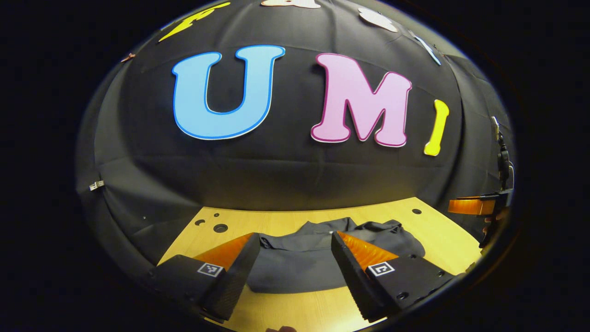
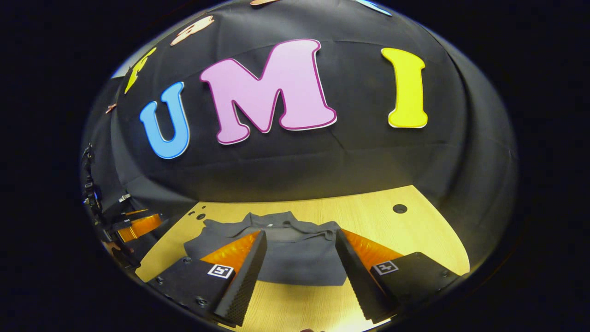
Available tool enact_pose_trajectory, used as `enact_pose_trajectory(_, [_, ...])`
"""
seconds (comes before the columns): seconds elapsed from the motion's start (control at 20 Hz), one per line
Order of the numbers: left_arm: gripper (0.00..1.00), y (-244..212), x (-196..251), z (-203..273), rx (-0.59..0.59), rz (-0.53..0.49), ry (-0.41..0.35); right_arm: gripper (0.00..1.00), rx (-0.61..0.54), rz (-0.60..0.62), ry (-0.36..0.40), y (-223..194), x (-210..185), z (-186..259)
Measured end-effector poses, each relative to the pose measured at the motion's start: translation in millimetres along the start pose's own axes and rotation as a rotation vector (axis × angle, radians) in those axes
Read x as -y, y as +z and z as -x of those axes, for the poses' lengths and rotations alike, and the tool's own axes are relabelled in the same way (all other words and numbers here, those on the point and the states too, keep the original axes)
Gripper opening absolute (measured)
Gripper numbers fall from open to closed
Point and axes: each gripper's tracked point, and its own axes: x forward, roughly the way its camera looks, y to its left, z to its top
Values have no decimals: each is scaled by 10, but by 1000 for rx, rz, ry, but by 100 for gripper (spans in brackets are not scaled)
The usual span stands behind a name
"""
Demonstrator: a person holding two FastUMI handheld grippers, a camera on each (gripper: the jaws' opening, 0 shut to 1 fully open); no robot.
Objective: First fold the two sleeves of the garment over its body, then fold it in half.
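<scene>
Both sets of jaws stand wide and hold nothing: we see the left gripper (image 1: 295,258) and the right gripper (image 2: 302,256) hovering above the near edge of the bench (image 1: 428,221). Beyond them the dark grey garment (image 2: 295,258) lies on the wood as a compact shape, collar at the far side, no sleeve spread out. We judge the 2 sleeves are already over the body; whether the halving is done, we cannot tell.

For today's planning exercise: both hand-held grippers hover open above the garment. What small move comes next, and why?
Probably lower the left hand-held gripper toward a sleeve edge of the grey garment. It lies on the wooden table, and neither gripper holds cloth.
</scene>
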Motion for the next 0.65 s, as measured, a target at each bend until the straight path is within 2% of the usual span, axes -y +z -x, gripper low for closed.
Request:
enact_pose_trajectory(0.2, [98, 24, 68, 308, 7, -15, -13, 93, 10, -12, 15, -4, -132, 306])
enact_pose_trajectory(0.25, [98, 32, 68, 370, 11, -16, -13, 80, 20, 2, 14, 10, -143, 386])
enact_pose_trajectory(0.3, [98, 40, 78, 421, 14, -15, -16, 93, 34, 13, 14, 52, -147, 444])
enact_pose_trajectory(0.65, [98, -54, 65, 746, -5, 7, -15, 93, 69, 38, -14, 105, -69, 834])
